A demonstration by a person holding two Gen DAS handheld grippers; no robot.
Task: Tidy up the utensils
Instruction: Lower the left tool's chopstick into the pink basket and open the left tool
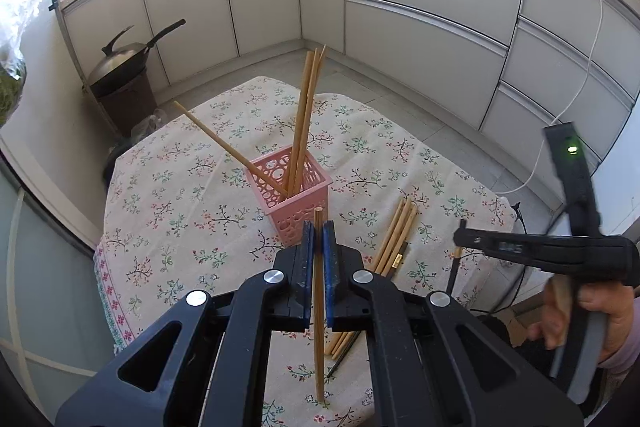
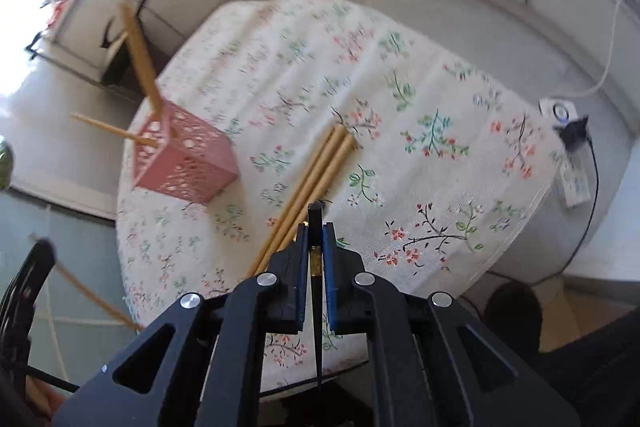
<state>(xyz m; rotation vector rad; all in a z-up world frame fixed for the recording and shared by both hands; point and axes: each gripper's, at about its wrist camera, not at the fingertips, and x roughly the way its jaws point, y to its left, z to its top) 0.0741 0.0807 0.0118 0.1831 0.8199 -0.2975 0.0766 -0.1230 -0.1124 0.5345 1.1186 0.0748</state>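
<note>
A pink perforated basket (image 1: 294,197) stands on the floral tablecloth with several wooden chopsticks (image 1: 304,115) upright in it; it also shows in the right wrist view (image 2: 188,159). My left gripper (image 1: 319,227) is shut on a wooden chopstick (image 1: 319,307), held upright just in front of the basket. My right gripper (image 2: 316,227) is shut on a black chopstick (image 2: 315,219) with a gold band, above the table. Loose wooden chopsticks (image 1: 394,239) lie on the cloth to the right of the basket, also in the right wrist view (image 2: 316,175).
The small table (image 1: 168,195) stands in a kitchen corner with white cabinets (image 1: 420,27) behind. A wok on a brown bin (image 1: 124,83) is at the far left. A white cable and power strip (image 2: 576,179) lie on the floor to the right.
</note>
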